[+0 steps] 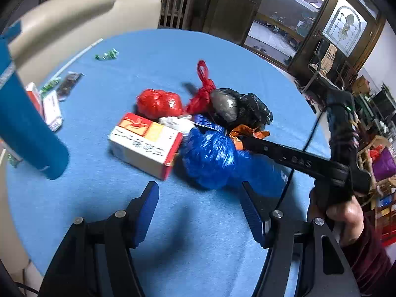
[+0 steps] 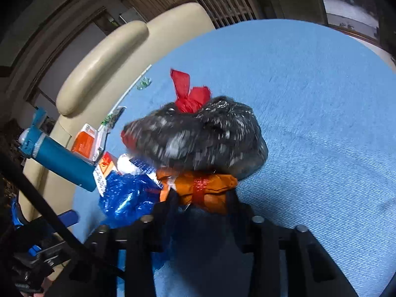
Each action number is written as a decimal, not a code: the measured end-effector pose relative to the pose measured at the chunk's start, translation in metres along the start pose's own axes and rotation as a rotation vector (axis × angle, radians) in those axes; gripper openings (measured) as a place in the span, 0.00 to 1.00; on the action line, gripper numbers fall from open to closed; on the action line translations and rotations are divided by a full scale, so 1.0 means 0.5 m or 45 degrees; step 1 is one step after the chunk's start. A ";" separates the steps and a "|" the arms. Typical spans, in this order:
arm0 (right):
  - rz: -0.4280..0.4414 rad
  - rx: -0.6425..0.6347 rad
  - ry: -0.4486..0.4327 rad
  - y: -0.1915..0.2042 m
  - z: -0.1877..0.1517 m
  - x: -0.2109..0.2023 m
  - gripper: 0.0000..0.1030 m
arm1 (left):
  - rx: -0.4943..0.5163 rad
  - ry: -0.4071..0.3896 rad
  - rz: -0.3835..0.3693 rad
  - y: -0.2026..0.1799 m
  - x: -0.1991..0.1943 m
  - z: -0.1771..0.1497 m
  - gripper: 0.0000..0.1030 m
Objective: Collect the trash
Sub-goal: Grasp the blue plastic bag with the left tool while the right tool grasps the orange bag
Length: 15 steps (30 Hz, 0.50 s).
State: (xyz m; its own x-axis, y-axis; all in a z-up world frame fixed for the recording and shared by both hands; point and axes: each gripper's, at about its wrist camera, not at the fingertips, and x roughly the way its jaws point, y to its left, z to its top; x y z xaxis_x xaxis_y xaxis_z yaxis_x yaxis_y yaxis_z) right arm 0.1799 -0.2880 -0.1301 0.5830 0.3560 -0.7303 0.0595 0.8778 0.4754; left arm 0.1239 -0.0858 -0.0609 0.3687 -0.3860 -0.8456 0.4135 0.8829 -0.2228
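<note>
A heap of trash lies on the blue table (image 1: 160, 57): a red crumpled bag (image 1: 158, 104), a white and red carton (image 1: 146, 143), a blue crumpled bag (image 1: 208, 158), a black bag (image 1: 240, 109) and an orange wrapper (image 1: 247, 131). My left gripper (image 1: 200, 205) is open and empty just in front of the blue bag. My right gripper (image 2: 201, 200) reaches in from the right and is shut on the orange wrapper (image 2: 208, 188), pressed against the black bag (image 2: 198, 136). The blue bag (image 2: 126, 195) lies to its left.
A tall blue bottle (image 1: 24, 128) stands at the left, also in the right wrist view (image 2: 64, 163). Small packets (image 1: 52, 109) and a green wrapper (image 1: 106, 54) lie near the far left edge. A cream chair (image 1: 74, 17) stands behind the table.
</note>
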 end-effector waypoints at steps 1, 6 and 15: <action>0.006 0.007 -0.006 -0.005 -0.004 -0.007 0.38 | -0.005 0.011 -0.009 -0.005 0.007 0.004 0.66; 0.041 0.100 -0.038 -0.066 -0.043 -0.081 0.38 | 0.021 0.034 0.001 -0.036 0.044 0.022 0.66; 0.036 0.245 -0.134 -0.148 -0.145 -0.248 0.38 | 0.056 0.034 0.084 -0.087 0.112 0.038 0.55</action>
State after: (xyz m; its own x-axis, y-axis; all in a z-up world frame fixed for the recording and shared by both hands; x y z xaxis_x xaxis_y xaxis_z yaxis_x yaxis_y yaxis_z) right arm 0.0445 -0.3739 -0.1101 0.6677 0.3353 -0.6647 0.1894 0.7870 0.5872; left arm 0.1426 -0.1510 -0.0894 0.3740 -0.3196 -0.8706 0.4255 0.8933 -0.1451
